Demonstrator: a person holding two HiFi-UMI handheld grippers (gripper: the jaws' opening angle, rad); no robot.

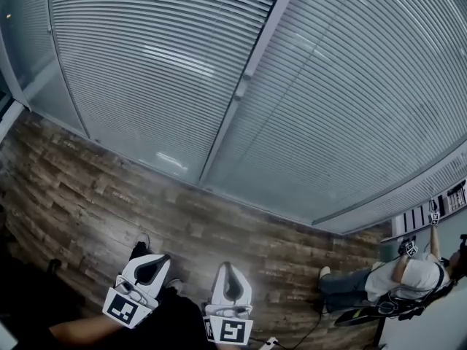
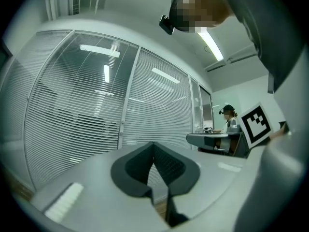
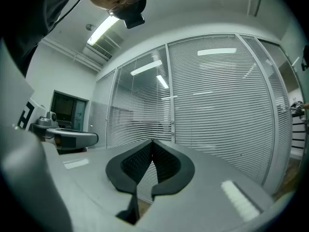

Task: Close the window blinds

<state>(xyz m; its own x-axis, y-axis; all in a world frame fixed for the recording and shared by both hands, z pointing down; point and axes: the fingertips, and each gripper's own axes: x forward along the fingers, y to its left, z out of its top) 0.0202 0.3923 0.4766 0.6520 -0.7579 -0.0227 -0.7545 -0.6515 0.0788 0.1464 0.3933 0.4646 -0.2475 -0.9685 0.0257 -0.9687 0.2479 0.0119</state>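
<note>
— Nearest first: what do the jaws show?

— On my left gripper the jaws are together, tips touching, with nothing between them. Only a sliver of slats shows through the slit lower down. My right gripper reads the same in its own view: jaws closed on nothing. Both sit low in the head view, side by side but apart, and point at the window. Each carries a marker cube. Behind those my arms run off the bottom edge into the dark.

— And underfoot?

— One shoe peeks out just beyond the left gripper, half hidden by it, on a wood-plank floor.

— Where are the blinds?

— Ahead of both grippers, and neither touches them. The blinds hang down to the floor across the whole window, split by a pale upright post. Ceiling lights glare on them. Dim shapes show between the slats in the left gripper view, but I cannot tell how far the slats are tilted.

— Anything further off?

— Far right, another person sits by a desk, small and hard to make out.
</note>
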